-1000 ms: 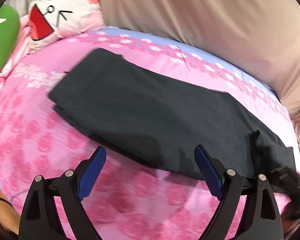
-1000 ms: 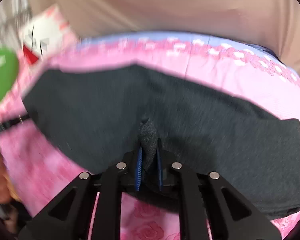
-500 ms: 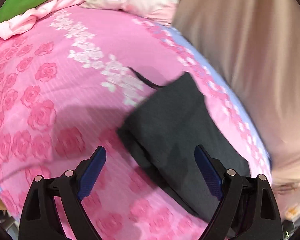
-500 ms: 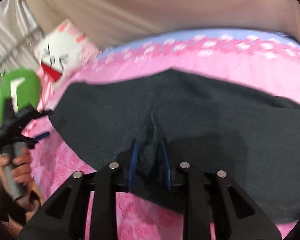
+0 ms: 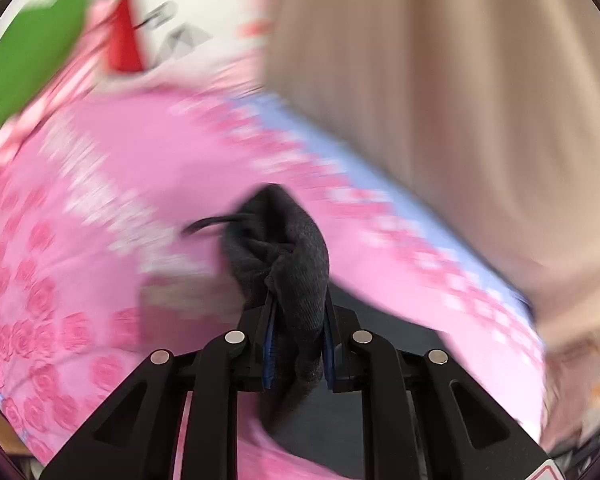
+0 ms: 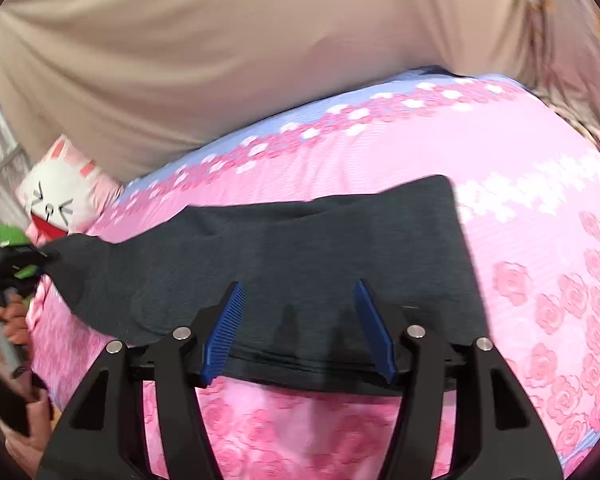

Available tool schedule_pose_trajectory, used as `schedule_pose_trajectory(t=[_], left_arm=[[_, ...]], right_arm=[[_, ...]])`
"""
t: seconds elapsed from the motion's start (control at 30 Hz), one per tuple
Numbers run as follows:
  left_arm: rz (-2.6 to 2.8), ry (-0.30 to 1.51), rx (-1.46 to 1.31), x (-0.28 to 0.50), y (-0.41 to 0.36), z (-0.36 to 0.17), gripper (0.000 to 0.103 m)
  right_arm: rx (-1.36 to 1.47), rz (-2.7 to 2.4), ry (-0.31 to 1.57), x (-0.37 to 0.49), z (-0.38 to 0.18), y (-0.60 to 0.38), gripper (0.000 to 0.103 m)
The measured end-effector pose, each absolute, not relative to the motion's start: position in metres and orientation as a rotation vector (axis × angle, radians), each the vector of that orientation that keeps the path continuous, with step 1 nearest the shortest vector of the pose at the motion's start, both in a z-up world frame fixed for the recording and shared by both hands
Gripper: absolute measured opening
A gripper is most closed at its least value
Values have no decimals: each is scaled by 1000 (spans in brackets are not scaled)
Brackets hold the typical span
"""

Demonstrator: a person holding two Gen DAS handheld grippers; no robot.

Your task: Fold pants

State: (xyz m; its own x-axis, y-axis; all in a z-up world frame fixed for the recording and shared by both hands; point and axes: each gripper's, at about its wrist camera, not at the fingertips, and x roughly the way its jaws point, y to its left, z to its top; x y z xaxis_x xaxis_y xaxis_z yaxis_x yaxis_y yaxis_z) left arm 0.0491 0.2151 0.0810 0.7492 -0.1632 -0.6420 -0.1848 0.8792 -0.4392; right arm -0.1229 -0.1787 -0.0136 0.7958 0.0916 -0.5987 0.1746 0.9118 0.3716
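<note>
Dark grey pants [image 6: 308, 248] lie folded lengthwise across a pink rose-print bed [image 6: 540, 280]. My left gripper [image 5: 298, 320] is shut on one end of the pants [image 5: 292, 248], with cloth bunched between the blue pads and a drawstring sticking out. From the right wrist view it shows at the far left [image 6: 16, 264], pulling that end of the pants. My right gripper [image 6: 300, 320] is open and empty, just above the near edge of the pants; its blue pads [image 6: 224, 332] stand wide apart.
A beige curtain [image 6: 220, 40] hangs behind the bed. A white rabbit-face pillow [image 6: 56, 196] and a green cushion [image 5: 28, 48] lie at the head end. A person's hand [image 6: 16, 320] holds the left gripper's handle. The left wrist view is motion-blurred.
My left gripper has moved to the end of the pants and shut on it. My right gripper has let go of the cloth and opened wide.
</note>
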Motion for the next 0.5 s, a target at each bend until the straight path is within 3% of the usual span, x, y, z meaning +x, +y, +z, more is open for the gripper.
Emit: schedule_pose_trajectory(t=[0.13,0.23,0.3,0.37,0.5], left_arm=[[-170,646,-328,22,114,133,15],[-315,670,-233,5,37,138,15],[-412,754,-185,0,-14,119,18],[-496,890,-104,0,-66,80,29],[-476,1010,73,-11,-117,13,31]], right_arm=[[488,-68,628,-136,-19,-203,57],[514,-74,607,-149,-20,-219,57],[519,-81,601,-157,-22,-226,59],[532,-94,596,-166,-24,-236,60],[538,-124,593,-181,-26,-251,60]])
